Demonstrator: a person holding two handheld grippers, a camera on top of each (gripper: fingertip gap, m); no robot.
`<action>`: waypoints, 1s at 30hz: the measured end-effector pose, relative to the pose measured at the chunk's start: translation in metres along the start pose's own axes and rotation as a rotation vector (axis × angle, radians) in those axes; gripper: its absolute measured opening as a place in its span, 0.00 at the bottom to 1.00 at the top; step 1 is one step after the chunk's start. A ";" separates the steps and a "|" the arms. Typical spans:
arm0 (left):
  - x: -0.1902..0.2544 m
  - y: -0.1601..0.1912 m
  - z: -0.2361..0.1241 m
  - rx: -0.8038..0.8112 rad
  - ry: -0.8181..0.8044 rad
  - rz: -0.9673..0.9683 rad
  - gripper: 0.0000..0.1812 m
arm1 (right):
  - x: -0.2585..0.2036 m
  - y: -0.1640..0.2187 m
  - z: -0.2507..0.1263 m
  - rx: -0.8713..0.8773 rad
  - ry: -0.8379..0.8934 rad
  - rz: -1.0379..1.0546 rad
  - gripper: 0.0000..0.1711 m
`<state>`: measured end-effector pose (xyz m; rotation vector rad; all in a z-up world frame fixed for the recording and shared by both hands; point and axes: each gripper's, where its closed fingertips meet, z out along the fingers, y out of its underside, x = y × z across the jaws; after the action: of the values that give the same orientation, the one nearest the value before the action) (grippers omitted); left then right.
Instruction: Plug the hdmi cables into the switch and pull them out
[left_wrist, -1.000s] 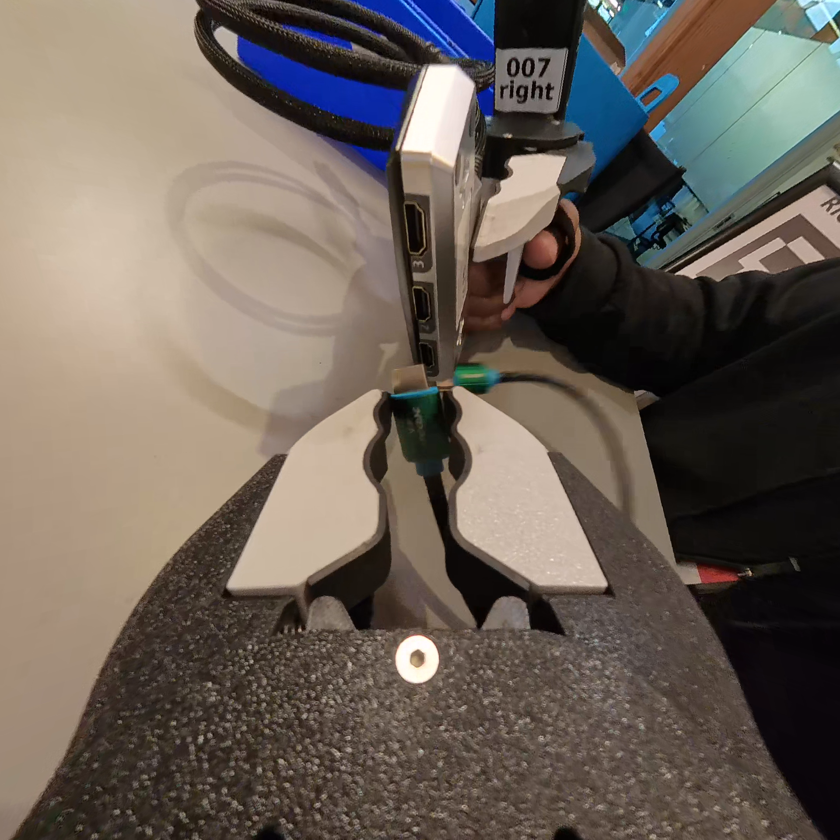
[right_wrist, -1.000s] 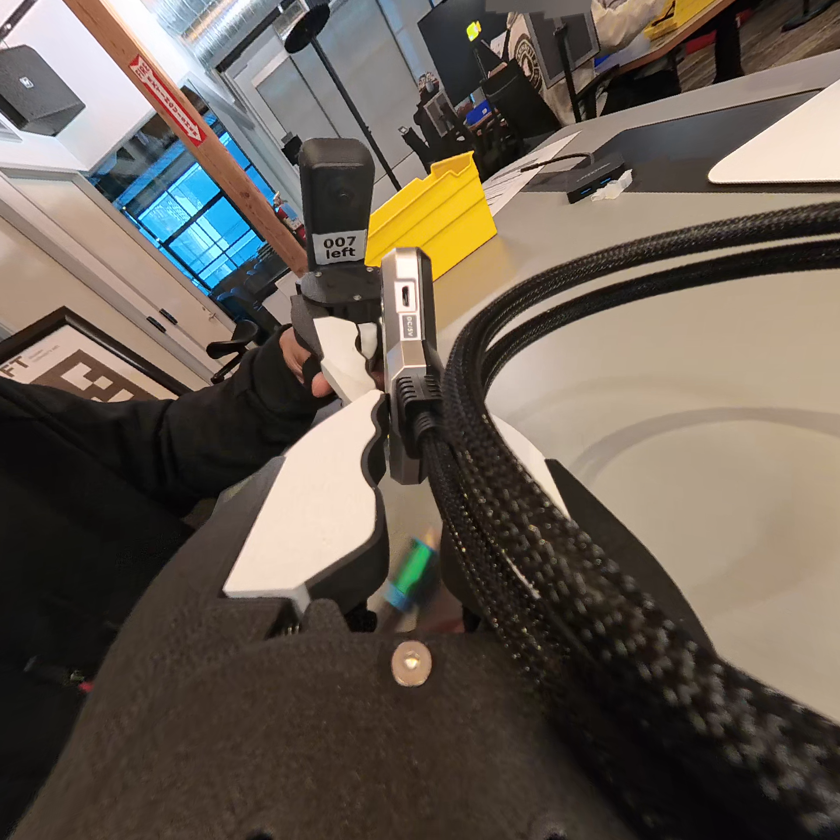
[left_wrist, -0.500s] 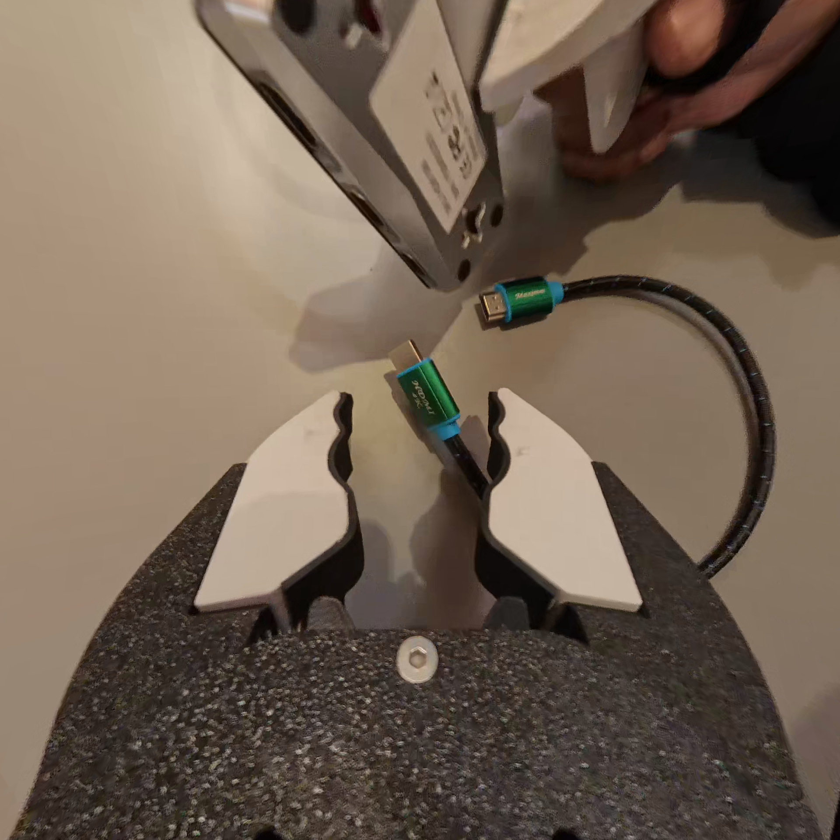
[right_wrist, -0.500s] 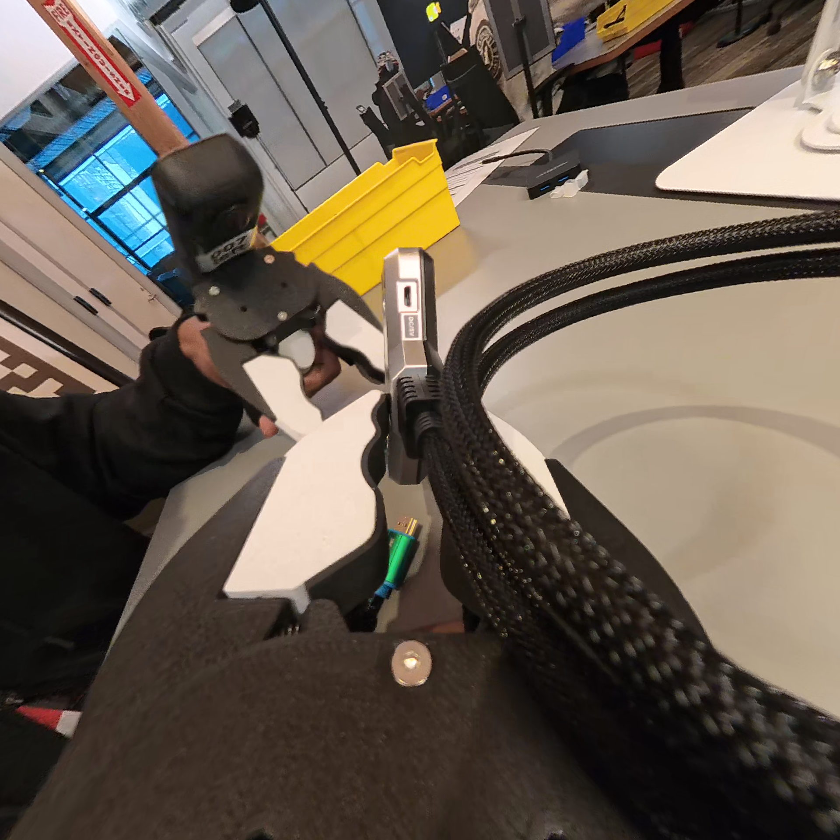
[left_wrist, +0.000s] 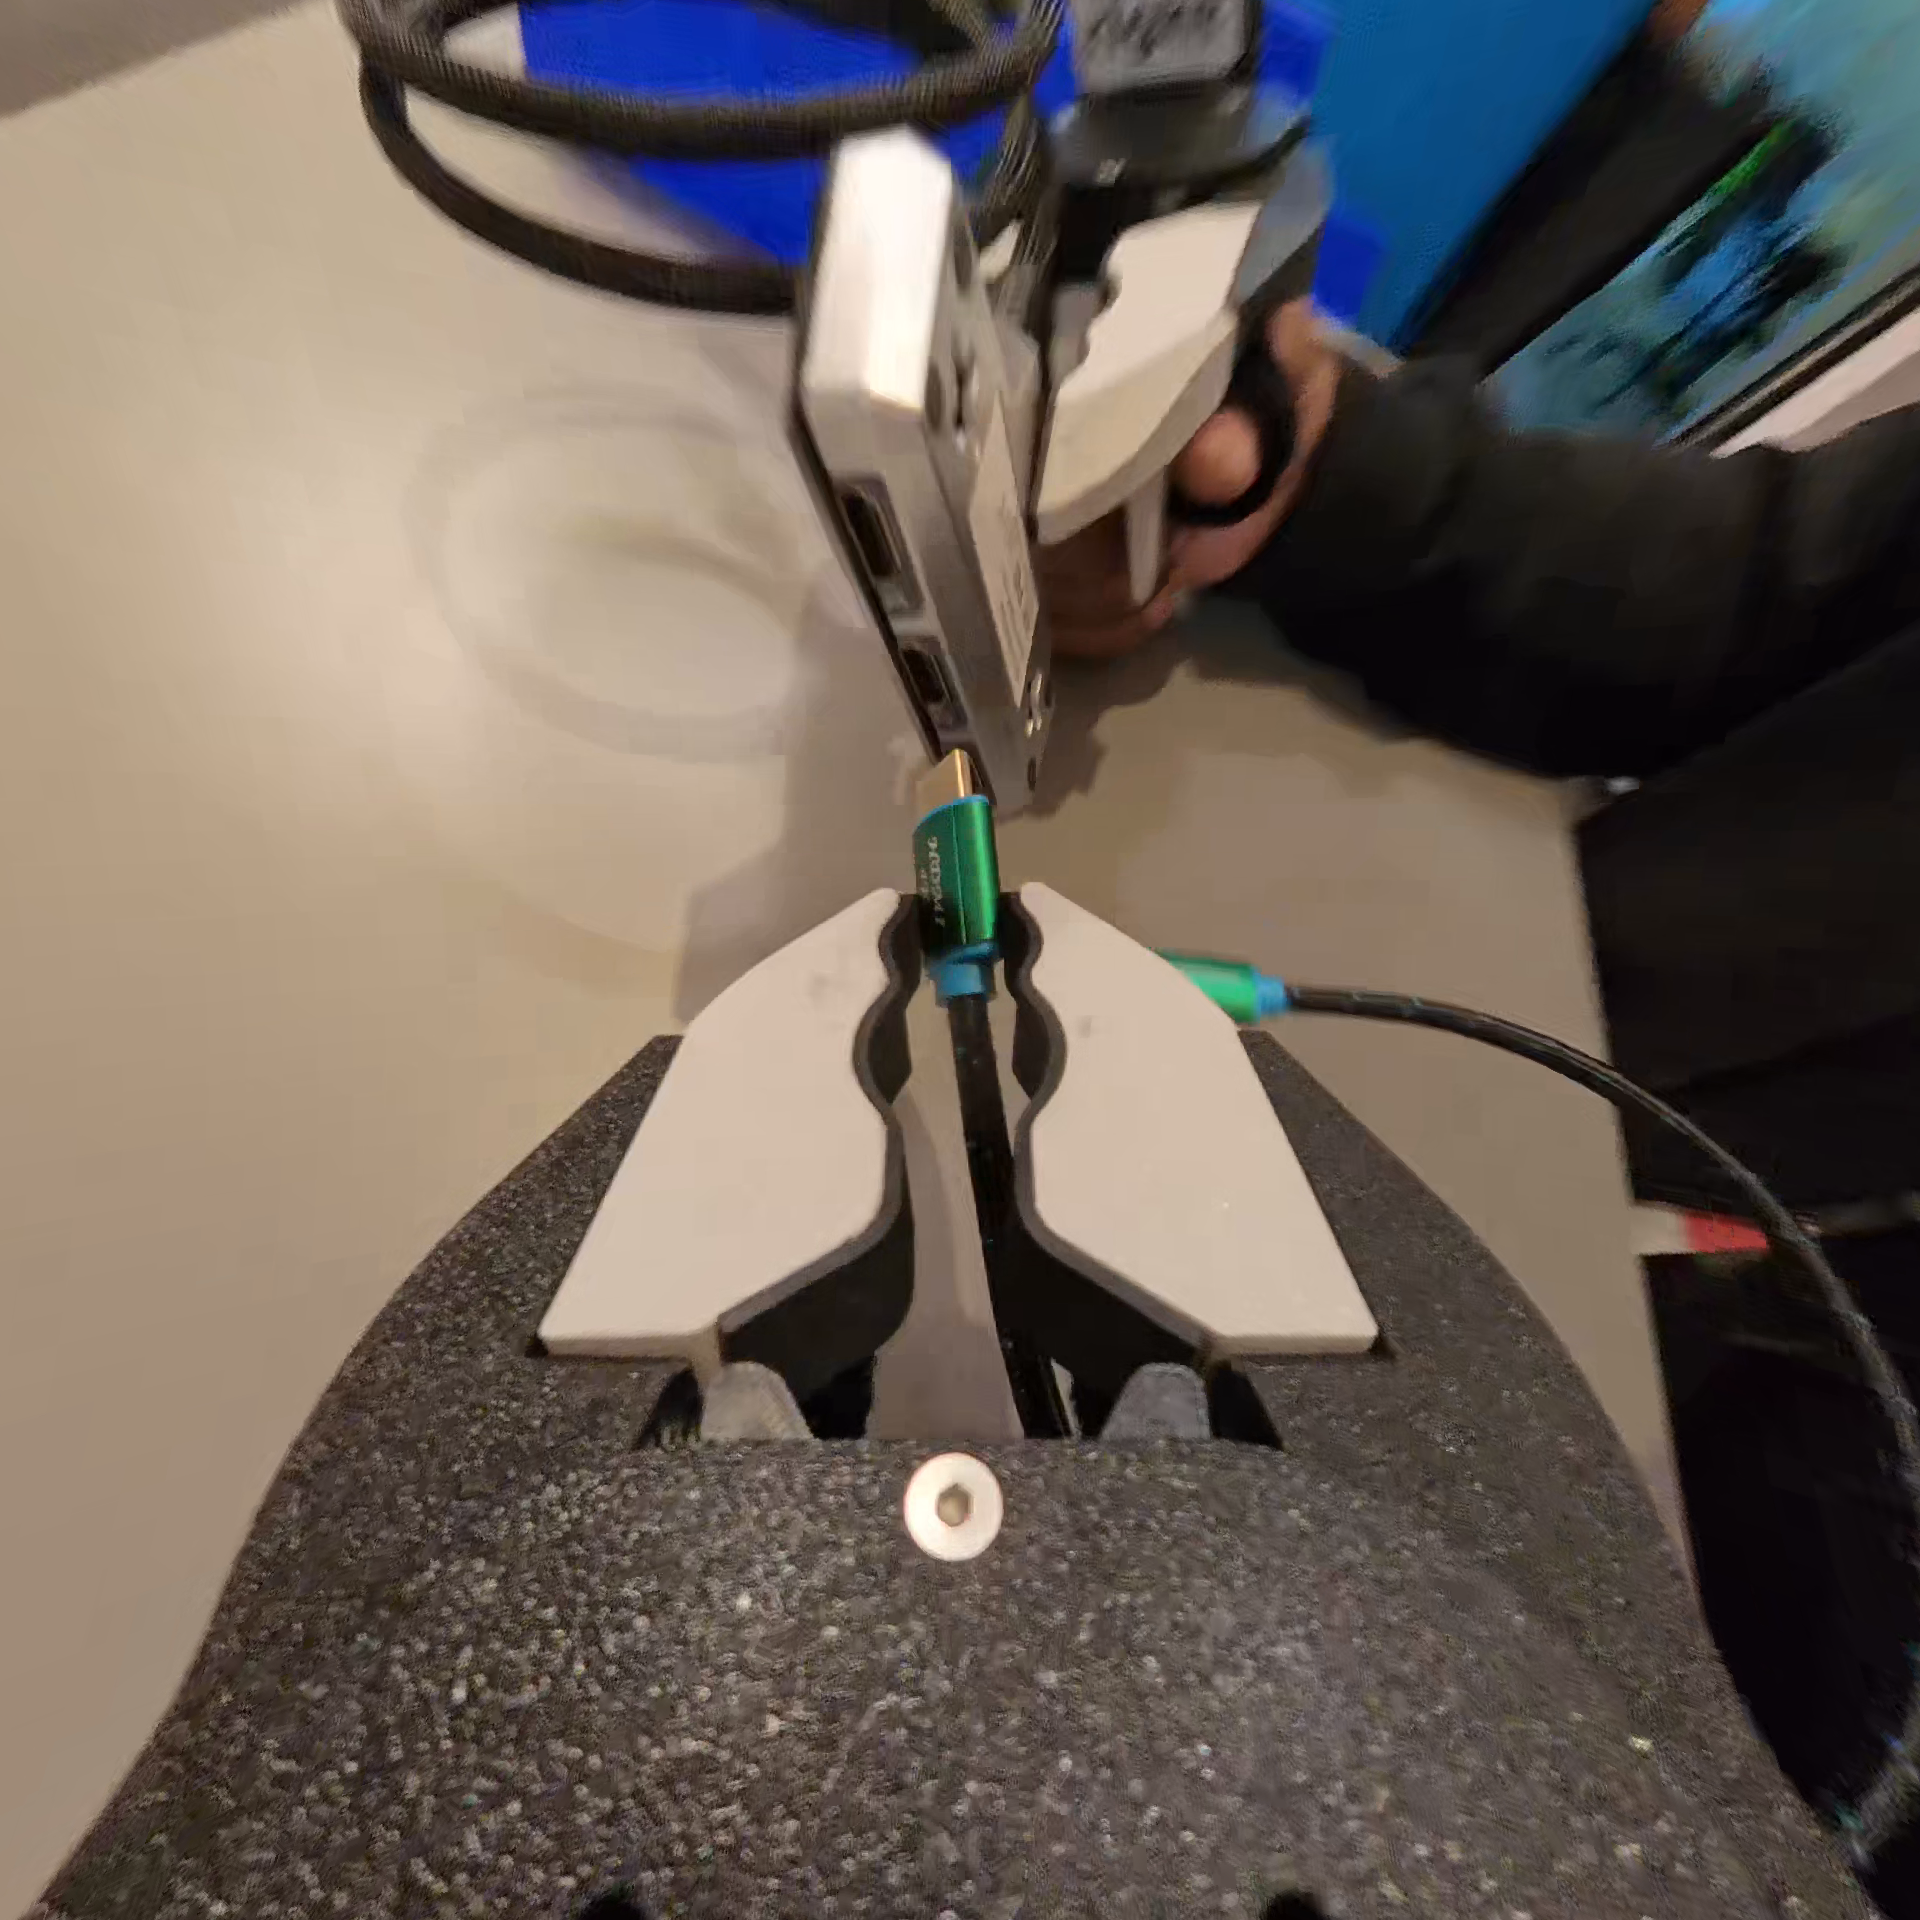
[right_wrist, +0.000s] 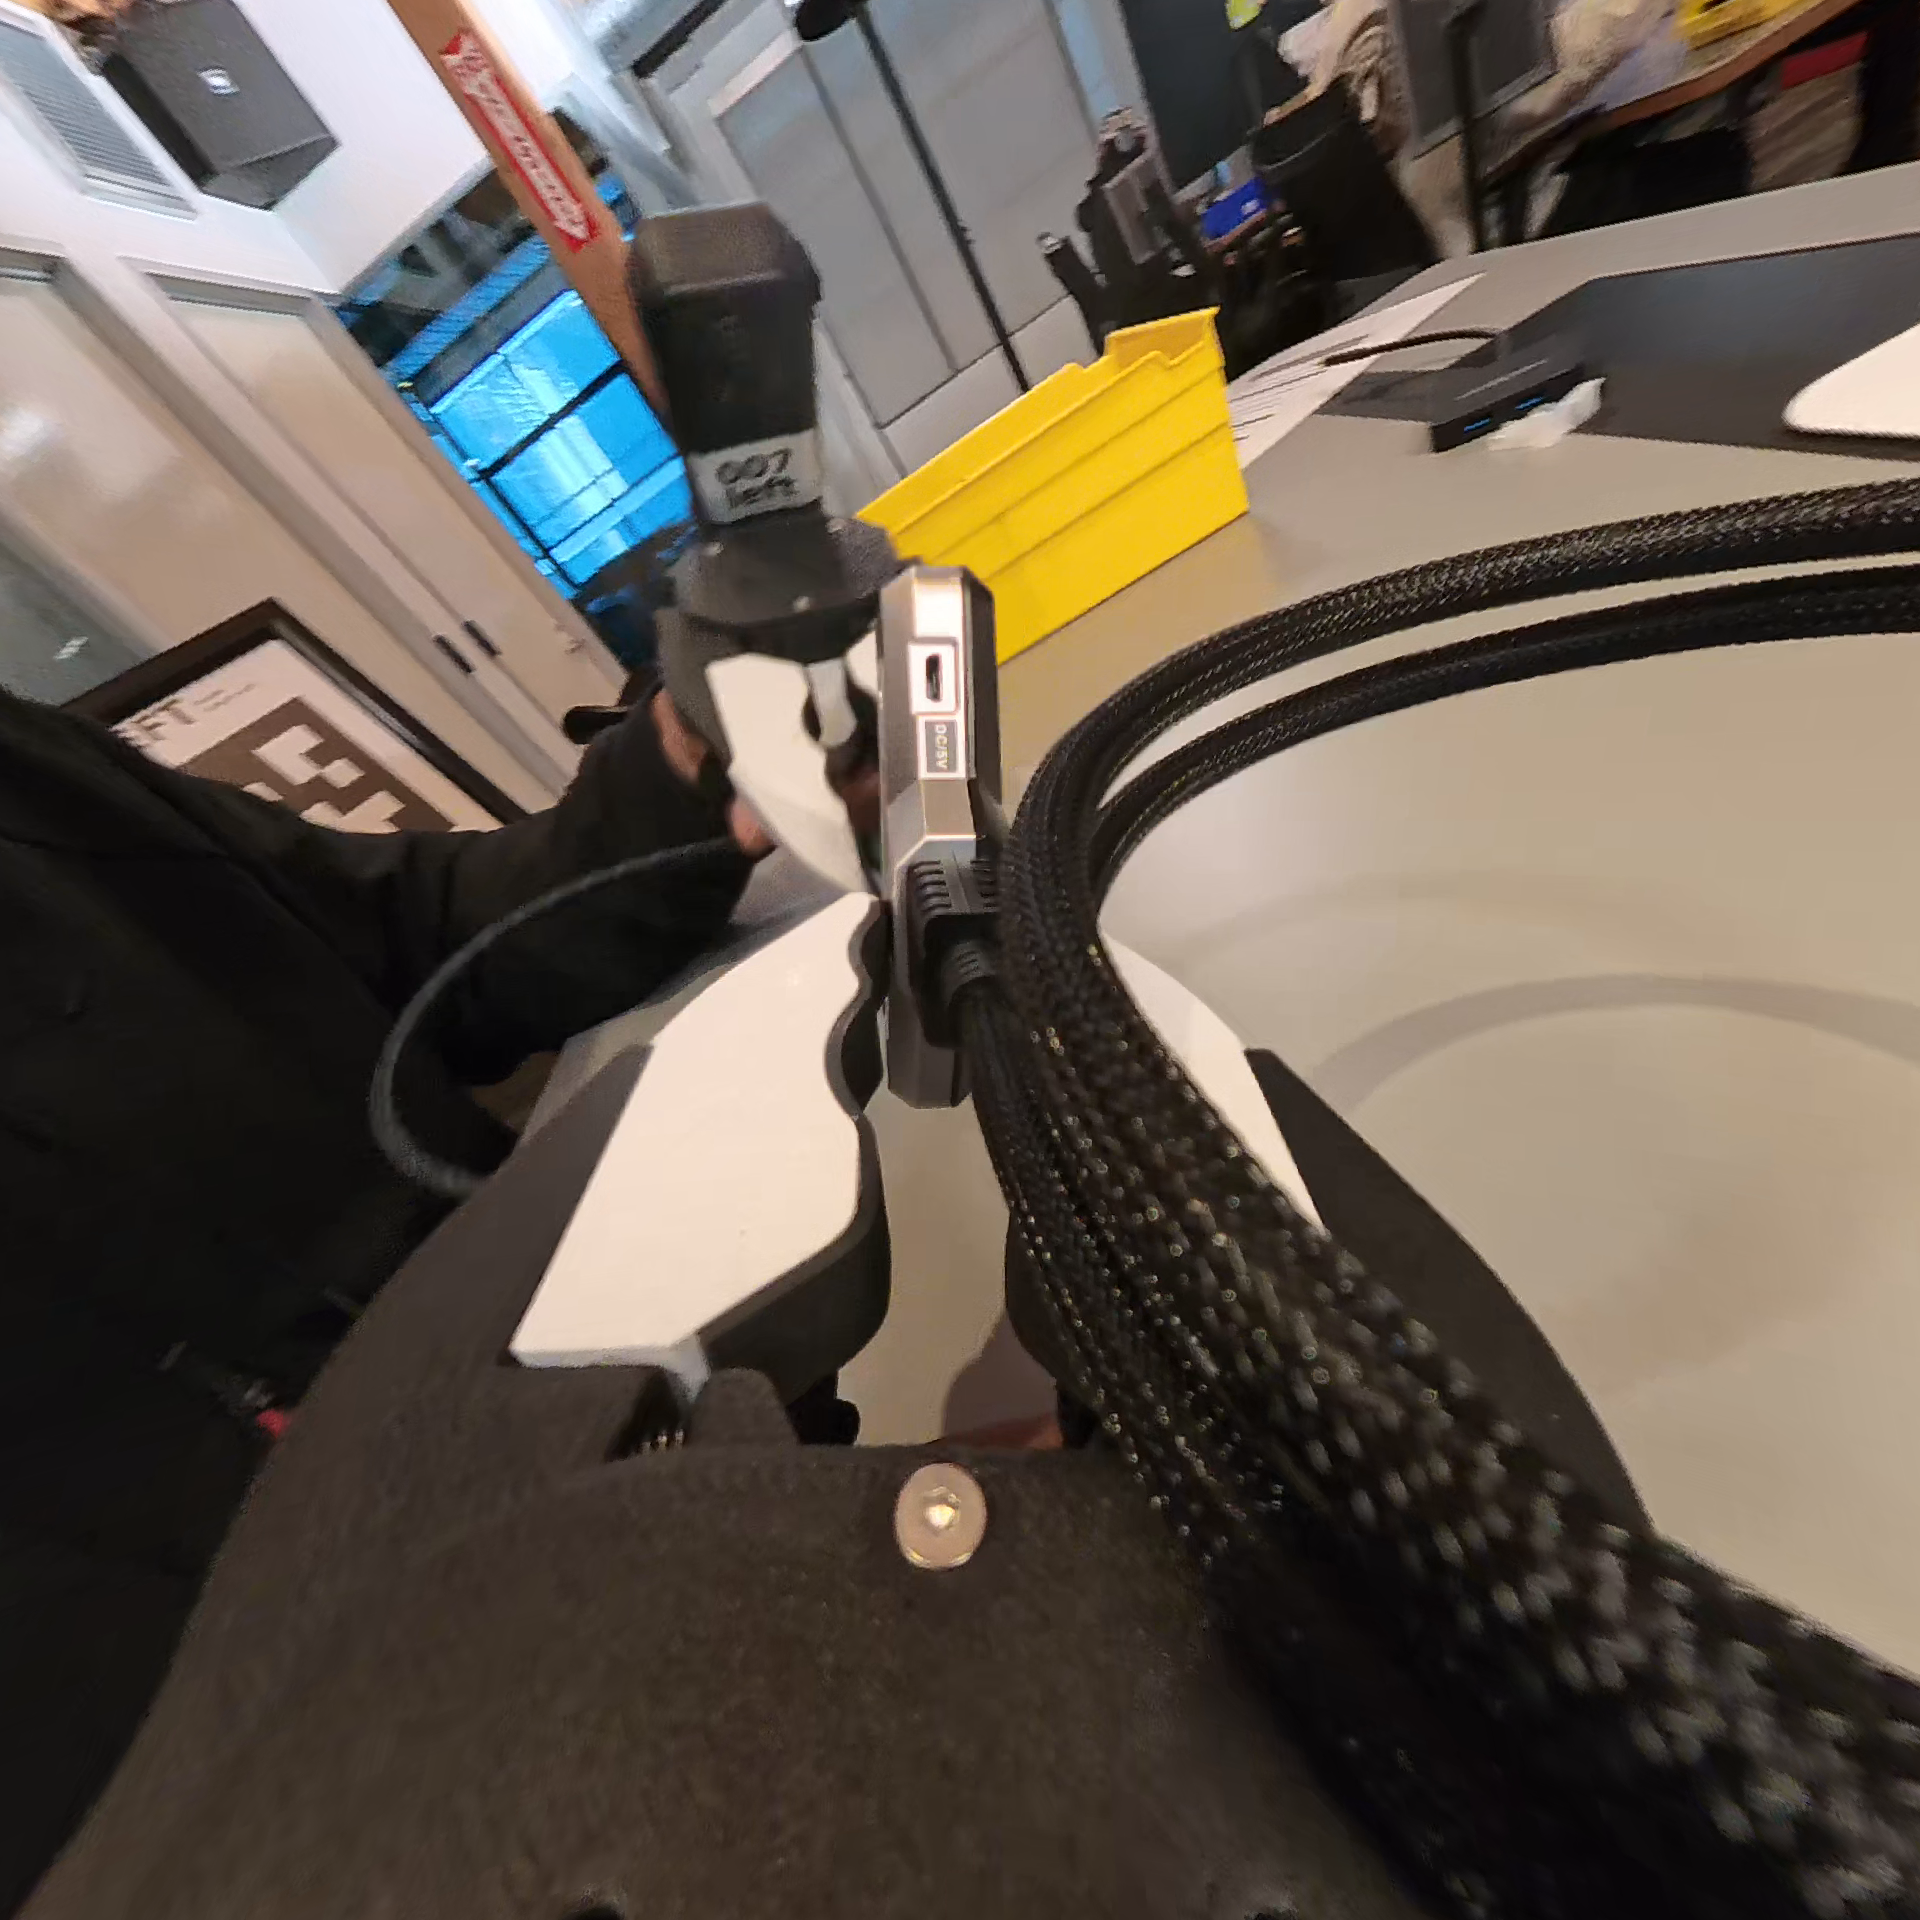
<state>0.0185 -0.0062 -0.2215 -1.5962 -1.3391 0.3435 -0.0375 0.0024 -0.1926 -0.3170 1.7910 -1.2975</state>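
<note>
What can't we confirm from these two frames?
- Plug tip: in the left wrist view the green plug in the left claw meets the switch at its lowest port; the switch's edge and blur hide whether it is seated.
- Second green plug: its tip is behind a claw finger.
- Right wrist view: the black braided cable covers the right claw's far finger.

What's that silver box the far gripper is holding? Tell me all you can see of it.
The switch is a slim silver box, metal by its look, held upright off the table by the right gripper. One narrow edge carries a row of ports, another a single small port. A thick braided cable leaves its back. The green plug points at its lowest port.
</note>
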 end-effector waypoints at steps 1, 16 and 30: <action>0.002 -0.004 -0.006 0.034 0.038 -0.011 0.08 | -0.004 0.001 0.000 -0.009 -0.034 0.007 0.13; 0.031 -0.005 -0.020 0.119 0.413 -0.228 0.08 | -0.027 0.027 0.003 -0.185 -0.143 -0.095 0.13; 0.038 0.017 -0.003 0.000 0.458 -0.249 0.07 | -0.030 0.042 -0.004 -0.374 -0.078 -0.161 0.13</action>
<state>0.0439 0.0265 -0.2199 -1.3799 -1.1565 -0.1673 -0.0114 0.0420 -0.2131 -0.7209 1.9686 -1.0335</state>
